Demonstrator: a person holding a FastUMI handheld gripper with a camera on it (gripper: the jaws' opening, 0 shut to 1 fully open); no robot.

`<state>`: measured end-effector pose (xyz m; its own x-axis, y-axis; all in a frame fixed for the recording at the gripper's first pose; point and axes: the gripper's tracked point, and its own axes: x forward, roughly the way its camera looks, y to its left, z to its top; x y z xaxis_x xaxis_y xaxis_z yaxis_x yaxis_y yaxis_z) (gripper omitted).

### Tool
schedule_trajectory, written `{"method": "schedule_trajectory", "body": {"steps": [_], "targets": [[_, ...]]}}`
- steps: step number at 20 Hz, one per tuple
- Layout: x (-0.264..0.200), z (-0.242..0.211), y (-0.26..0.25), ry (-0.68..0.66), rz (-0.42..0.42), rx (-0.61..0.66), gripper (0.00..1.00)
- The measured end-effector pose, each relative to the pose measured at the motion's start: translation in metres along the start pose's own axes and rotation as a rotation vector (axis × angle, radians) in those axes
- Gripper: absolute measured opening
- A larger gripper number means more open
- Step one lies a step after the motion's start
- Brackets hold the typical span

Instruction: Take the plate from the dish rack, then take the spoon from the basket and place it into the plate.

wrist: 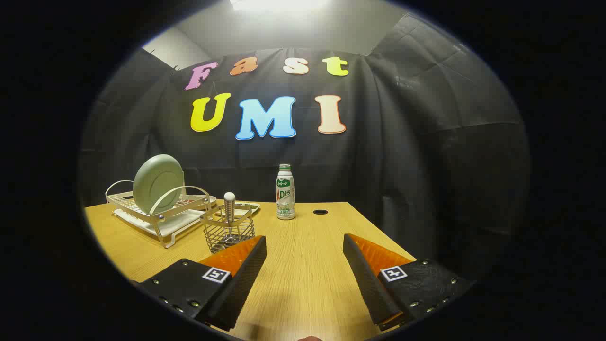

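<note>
A pale green plate [157, 183] stands on edge in the white wire dish rack [158, 219] at the far left of the wooden table [303, 274]. Just right of the rack sits a wire basket [228, 232] with a spoon [229, 207] standing in it, handle end up. My gripper [304, 242] is open above the table, nothing between its two fingers. The basket stands just ahead of the left finger [246, 270]; the rack and plate lie further beyond it to the left.
A white drink bottle with a green cap [285, 192] stands at the table's back edge, straight ahead beyond the fingers. A small dark hole [320, 211] is in the tabletop to its right. A shallow dish [246, 207] lies behind the basket. The table's right edge runs near the right finger.
</note>
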<state>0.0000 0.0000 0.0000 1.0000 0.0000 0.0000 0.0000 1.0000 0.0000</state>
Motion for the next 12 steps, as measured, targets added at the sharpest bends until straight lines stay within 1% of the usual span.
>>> {"method": "schedule_trajectory", "body": {"steps": [6, 9, 12], "targets": [[0.009, 0.002, -0.001, -0.014, -0.002, 0.002, 0.99], [0.042, 0.003, -0.002, -0.008, -0.005, 0.003, 0.99], [0.070, 0.014, -0.007, -0.039, -0.022, 0.005, 0.99]]}}
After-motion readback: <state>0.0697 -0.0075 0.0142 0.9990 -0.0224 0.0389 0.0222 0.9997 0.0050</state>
